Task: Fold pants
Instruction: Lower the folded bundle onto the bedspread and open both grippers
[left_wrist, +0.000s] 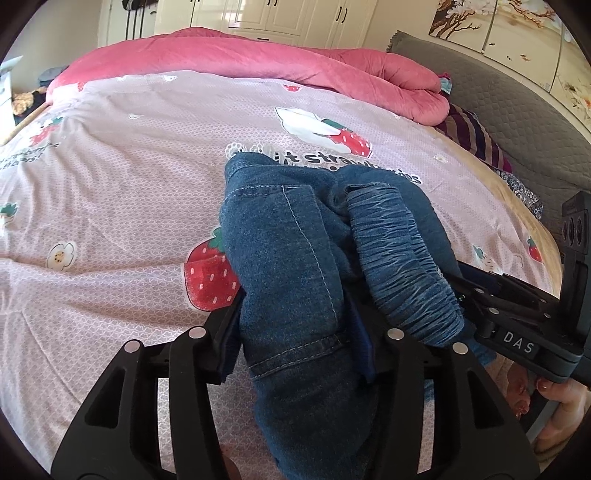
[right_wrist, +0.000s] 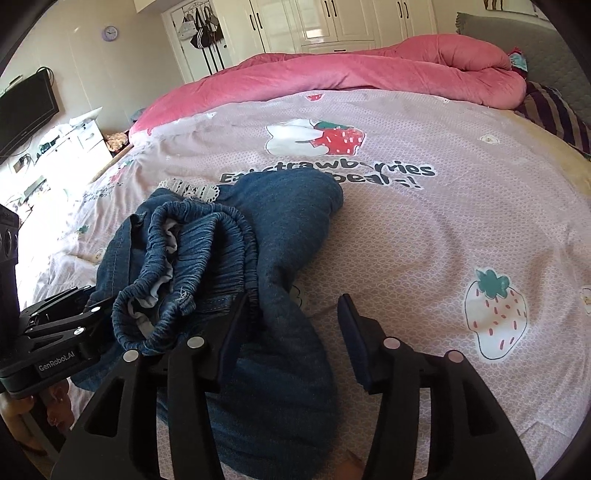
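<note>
Bottom centre of the left wrist view: left gripper (left_wrist: 295, 328) clamped on the jeans (left_wrist: 295, 266), denim bunched between its fingers. Right gripper (right_wrist: 291, 336) sits low centre in its own view, jaws spread, nothing pinched, left finger (right_wrist: 225, 332) resting on the denim. Jeans lie crumpled mid-frame on the bedsheet (left_wrist: 129, 184). Sheet print reads "strawberries". Gripper labels read "DAS" and "GenRobot.AI".

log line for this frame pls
stage: fold not begun | jeans: bunched on bed sheet | left gripper: denim between fingers | right gripper: open
</note>
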